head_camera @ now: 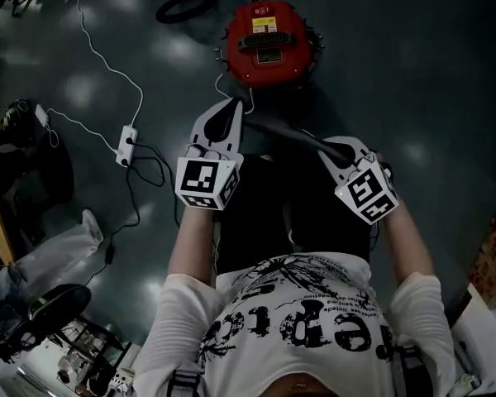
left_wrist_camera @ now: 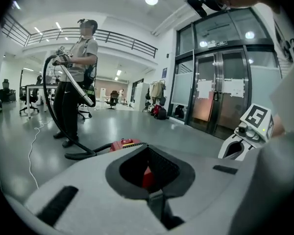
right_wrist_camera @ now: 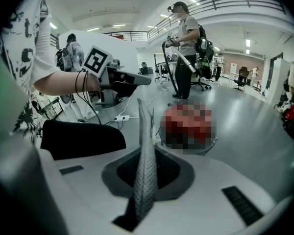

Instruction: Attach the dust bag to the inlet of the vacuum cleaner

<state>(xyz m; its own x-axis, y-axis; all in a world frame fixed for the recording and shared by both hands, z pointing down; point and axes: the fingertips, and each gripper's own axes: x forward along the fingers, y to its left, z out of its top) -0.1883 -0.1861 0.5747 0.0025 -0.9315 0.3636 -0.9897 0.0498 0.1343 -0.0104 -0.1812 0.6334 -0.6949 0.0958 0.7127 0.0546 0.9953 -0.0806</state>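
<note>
Step in hand, as judged: approach, fitting not begun.
- Red round plastic vacuum cleaner: on the floor.
- Grey woven fabric dust bag: near the cleaner but apart from it, its edge pinched in the right gripper.
- Left gripper: just short of the cleaner, jaws together, seemingly empty.

Next: locate the inlet and seat the bag's mouth over it.

Round red vacuum cleaner upright on the floor; thin grey dust bag, seemingly flat, edge-on nearby.

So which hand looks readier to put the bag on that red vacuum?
Probably right: the right gripper is clamped on the dust bag, facing the vacuum cleaner; the left gripper is shut, empty.
</note>
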